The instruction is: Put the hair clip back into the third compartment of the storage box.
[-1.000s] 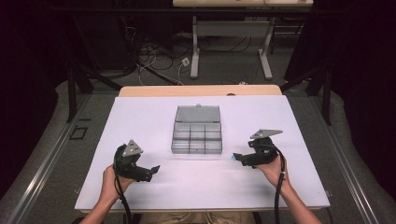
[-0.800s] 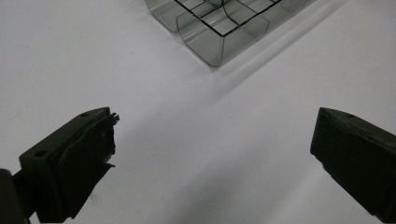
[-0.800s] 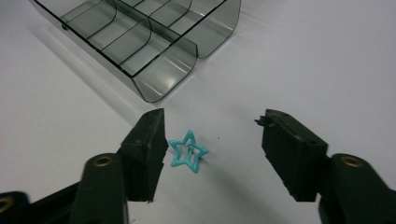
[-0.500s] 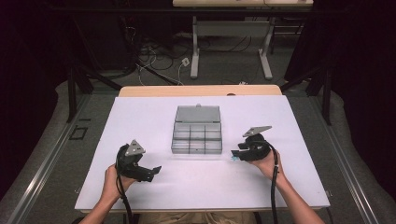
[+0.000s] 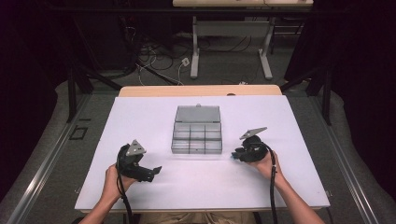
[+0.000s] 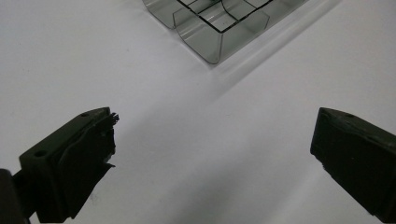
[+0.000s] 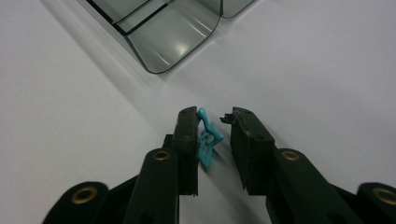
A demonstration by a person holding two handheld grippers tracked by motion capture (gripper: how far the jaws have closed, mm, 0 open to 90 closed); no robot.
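Item: small teal piece, between right gripper jaws, just closing, not yet clamped; compartment box unfilled. Left gripper open, idle.

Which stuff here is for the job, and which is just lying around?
For the job:
- teal piece, between the right tool's jaws, which have just been closing
- clear box, lid open, compartments look empty
- left tool, jaws wide apart, holding nothing

Just lying around:
- cables on the floor
- desk legs behind the table
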